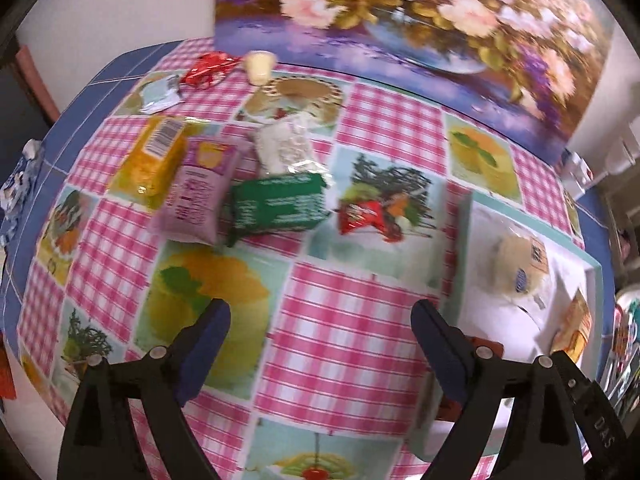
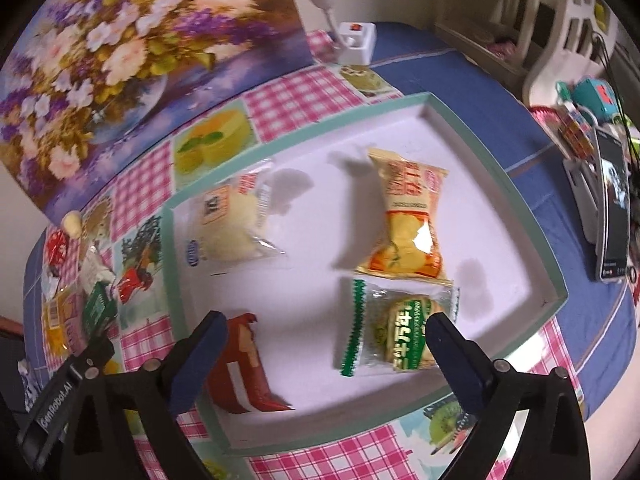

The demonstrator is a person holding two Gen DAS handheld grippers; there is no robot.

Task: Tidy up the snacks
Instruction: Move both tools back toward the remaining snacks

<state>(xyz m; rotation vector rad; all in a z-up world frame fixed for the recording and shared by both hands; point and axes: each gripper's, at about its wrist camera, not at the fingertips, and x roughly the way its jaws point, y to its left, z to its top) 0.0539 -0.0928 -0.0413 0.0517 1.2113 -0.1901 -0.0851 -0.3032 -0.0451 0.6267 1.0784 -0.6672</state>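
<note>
Snacks upright in tray, long axis away | both jaws released, empty

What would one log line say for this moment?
left gripper: open, empty | right gripper: open, empty | tray: four snacks | green packet: on tablecloth

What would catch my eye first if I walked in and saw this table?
Probably the loud pink-checked tablecloth with its fruit and cake pictures, and the big flower painting propped at the back. Next, the white tray holding four snack packs, among them a yellow chip bag, while more snacks, such as a green packet, lie loose on the cloth to its left.
</note>
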